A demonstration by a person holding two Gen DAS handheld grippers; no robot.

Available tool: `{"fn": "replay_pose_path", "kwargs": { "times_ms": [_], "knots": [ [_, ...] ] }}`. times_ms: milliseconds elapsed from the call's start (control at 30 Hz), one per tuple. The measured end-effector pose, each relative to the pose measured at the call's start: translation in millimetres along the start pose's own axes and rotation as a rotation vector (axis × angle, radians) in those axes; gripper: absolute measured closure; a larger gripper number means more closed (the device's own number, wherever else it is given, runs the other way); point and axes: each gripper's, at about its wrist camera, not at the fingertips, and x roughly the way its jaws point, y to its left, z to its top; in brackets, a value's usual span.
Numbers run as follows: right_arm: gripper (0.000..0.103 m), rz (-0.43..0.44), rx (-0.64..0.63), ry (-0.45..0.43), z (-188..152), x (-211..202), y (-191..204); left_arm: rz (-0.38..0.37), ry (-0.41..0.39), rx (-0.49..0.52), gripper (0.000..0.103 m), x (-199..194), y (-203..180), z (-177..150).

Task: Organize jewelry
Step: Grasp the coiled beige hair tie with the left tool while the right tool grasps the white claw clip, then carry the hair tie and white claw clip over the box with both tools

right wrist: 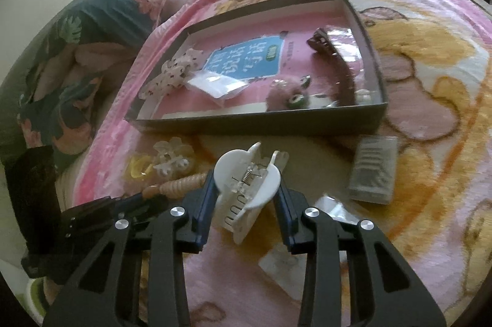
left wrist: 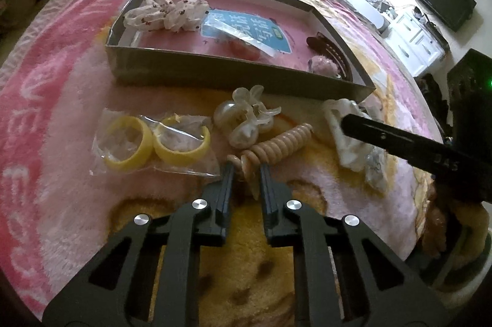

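Observation:
My left gripper [left wrist: 247,171] is shut on the near end of a beige spiral hair tie [left wrist: 283,142] that lies on the pink blanket. My right gripper [right wrist: 246,184] is shut on a white claw hair clip [right wrist: 246,182], its pads pressing both sides. In the left wrist view that white clip [left wrist: 341,127] sits to the right under a black finger [left wrist: 384,136] of the right gripper. A shallow grey box [left wrist: 215,75] lies beyond, holding floral scrunchies [left wrist: 166,12], a brown clip [right wrist: 326,44] and a pink fuzzy piece [right wrist: 286,95].
Two yellow rings in a clear bag [left wrist: 153,142] and clear pearl claw clips [left wrist: 246,118] lie left of the hair tie. A grey packet [right wrist: 373,170] and small clear bags [right wrist: 335,210] lie right of the white clip. Dark floral bedding [right wrist: 77,56] borders the blanket.

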Motion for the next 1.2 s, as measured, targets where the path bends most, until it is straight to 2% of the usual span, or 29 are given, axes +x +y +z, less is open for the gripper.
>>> {"fn": "replay_pose_path", "kwargs": {
  "times_ms": [233, 633, 867, 1200],
  "knots": [
    [0.069, 0.002, -0.024, -0.037, -7.1, -22.3, 0.4, 0.004, -0.028, 0.045, 0.096, -12.6, -9.9, -2.3],
    [0.069, 0.026, -0.114, -0.087, -16.6, -55.1, 25.8, 0.002, -0.119, 0.062, 0.096, -65.4, -17.4, -0.2],
    [0.069, 0.040, -0.147, -0.114, -15.9, -67.0, 39.0, 0.032, -0.180, 0.076, 0.096, -94.9, -16.1, 18.0],
    [0.069, 0.038, -0.166, -0.163, -0.7, -82.6, 47.2, 0.069, -0.224, 0.106, 0.096, -113.5, -16.9, 51.6]
  ]
}}
